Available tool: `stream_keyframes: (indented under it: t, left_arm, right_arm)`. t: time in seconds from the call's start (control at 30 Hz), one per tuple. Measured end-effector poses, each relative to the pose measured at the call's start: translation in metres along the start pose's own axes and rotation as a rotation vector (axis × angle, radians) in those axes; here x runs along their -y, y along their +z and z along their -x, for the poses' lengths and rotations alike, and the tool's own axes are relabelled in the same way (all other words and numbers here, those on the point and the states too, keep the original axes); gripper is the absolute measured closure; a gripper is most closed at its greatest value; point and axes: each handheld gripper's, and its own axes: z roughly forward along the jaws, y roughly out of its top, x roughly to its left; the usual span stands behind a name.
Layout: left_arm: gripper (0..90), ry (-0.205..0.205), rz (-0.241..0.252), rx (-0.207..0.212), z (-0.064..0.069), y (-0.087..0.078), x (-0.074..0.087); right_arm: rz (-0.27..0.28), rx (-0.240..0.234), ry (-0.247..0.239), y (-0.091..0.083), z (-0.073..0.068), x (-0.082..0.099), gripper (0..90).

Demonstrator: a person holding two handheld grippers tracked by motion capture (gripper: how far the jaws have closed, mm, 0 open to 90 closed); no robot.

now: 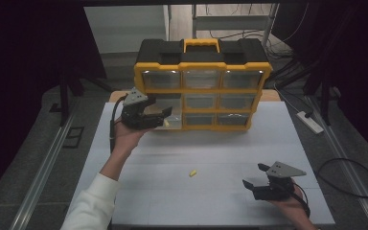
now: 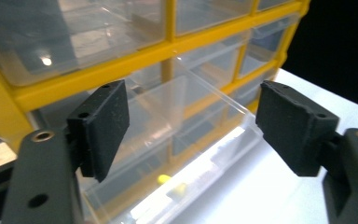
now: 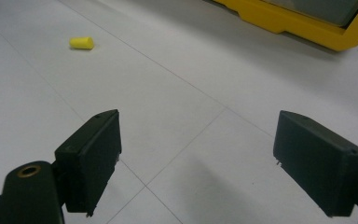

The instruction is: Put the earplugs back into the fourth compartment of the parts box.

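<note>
Bright white table [image 1: 211,158], dark surroundings — drawer glare, soft focus

The right gripper [image 3: 196,161] has its two black jaws spread wide apart, one rising at about 7 o'clock and the other at about 4 o'clock, with nothing between them. A brass-coloured screw hole [image 3: 28,170] sits on the gripper body at the lower left. Below the jaws lies the white tabletop [image 3: 177,93], crossed by thin seam lines that meet between the jaws near 6 o'clock. A small yellow plug [image 3: 81,43] lies on its side on the tabletop at about 10 o'clock, well apart from the jaws. At about 1 o'clock the yellow bottom edge of a storage box [image 3: 298,25] rests on the tabletop, with a clear drawer front above it.
</note>
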Motion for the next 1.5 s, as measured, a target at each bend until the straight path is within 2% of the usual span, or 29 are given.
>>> stream_keyframes:
  t: [0.2,0.57,0.67,0.73,0.93,1.17,1.5]
  left_arm:
    - [22.8,0.024,-0.001,0.049,0.009,-0.012,0.006]
    - [22.0,0.050,0.002,0.138,0.023,-0.029,0.029]
    - [22.2,0.039,0.019,0.160,0.025,-0.034,0.036]
    - [21.9,0.039,-0.002,0.171,0.025,-0.034,0.038]
    - [22.2,0.029,-0.012,0.191,0.027,-0.038,0.044]
    - [22.6,0.051,-0.053,0.198,0.036,-0.040,0.057]
    - [23.0,0.079,-0.130,0.225,0.047,-0.026,0.068]
  right_arm:
    - [0.000,0.000,-0.001,0.000,0.000,0.000,16.0]
    - [-0.004,0.003,-0.004,0.000,0.000,0.000,16.0]
    - [-0.005,0.003,0.001,0.000,0.000,0.001,16.0]
    - [-0.001,0.002,0.003,0.000,0.000,0.000,16.0]
    - [-0.002,0.004,0.001,0.000,0.000,0.000,16.0]
    - [-0.005,0.003,-0.004,-0.001,-0.001,0.001,16.0]
    - [-0.009,0.003,-0.007,0.000,-0.001,0.000,16.0]
